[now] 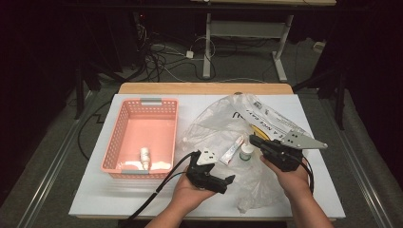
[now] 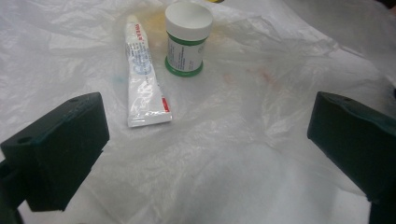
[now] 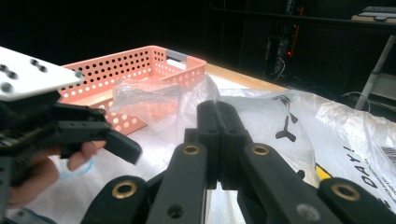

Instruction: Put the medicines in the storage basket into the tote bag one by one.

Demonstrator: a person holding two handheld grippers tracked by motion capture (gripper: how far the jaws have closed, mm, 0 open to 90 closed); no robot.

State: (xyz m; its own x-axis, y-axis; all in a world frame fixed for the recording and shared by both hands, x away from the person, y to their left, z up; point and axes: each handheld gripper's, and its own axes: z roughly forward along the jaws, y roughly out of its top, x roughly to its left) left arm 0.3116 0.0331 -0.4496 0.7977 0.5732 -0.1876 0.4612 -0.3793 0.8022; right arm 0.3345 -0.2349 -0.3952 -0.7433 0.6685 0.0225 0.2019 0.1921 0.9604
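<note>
A white tube (image 2: 144,88) and a small white jar with a green band (image 2: 187,39) lie side by side on a crumpled clear plastic bag (image 2: 261,154); in the high view the tube (image 1: 232,151) and jar (image 1: 246,152) sit at the bag's middle. My left gripper (image 2: 205,135) hovers just short of them with its jaws wide apart and nothing between them; the high view shows it (image 1: 226,183) at the bag's near edge. My right gripper (image 1: 255,140) is held right of the jar, jaws shut together (image 3: 218,135) with nothing visibly between them.
A pink perforated basket (image 1: 124,127) stands at the left with a small white bottle (image 1: 144,157) lying in it. The printed plastic bag (image 1: 266,121) spreads over the table's right half. A white table surface (image 1: 119,194) lies near the front left.
</note>
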